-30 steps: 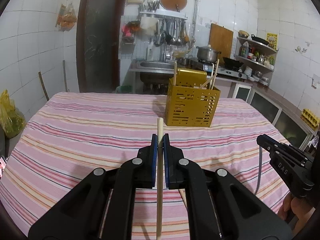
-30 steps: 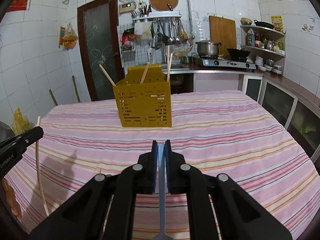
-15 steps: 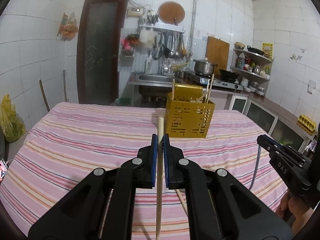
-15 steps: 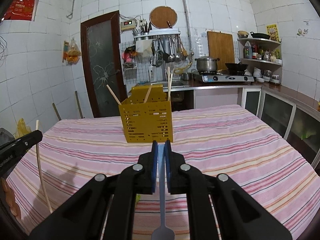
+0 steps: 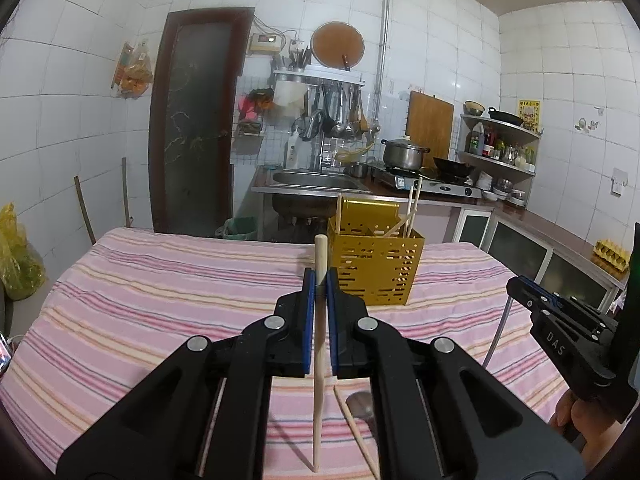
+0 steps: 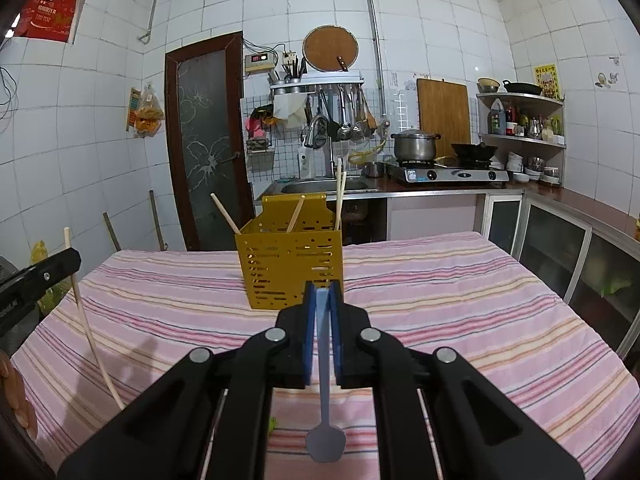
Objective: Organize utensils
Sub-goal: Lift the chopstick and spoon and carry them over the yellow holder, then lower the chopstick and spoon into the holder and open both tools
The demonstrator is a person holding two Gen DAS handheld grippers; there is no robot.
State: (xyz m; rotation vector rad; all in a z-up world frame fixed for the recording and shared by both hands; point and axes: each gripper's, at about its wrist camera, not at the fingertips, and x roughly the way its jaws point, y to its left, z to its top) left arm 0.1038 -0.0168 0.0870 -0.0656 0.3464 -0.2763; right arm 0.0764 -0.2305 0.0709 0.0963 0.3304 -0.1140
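A pink striped tablecloth [image 5: 168,300] covered the table, and the yellow perforated utensil holder [image 6: 294,268] stood toward its far side with several chopsticks in it. My left gripper [image 5: 320,280] was clamped on a wooden chopstick [image 5: 318,380]; my right gripper [image 6: 322,292] pinched a pale blue spatula [image 6: 325,436]

A steel pot [image 6: 415,145] sits on the stove [image 6: 454,175] beside the sink [image 6: 324,186].

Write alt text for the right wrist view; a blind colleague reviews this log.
The right gripper is shut on a pale blue spatula hanging blade-down over a pink striped tablecloth. Ahead stands a yellow utensil holder with chopsticks; at left, the left gripper grips a wooden chopstick.
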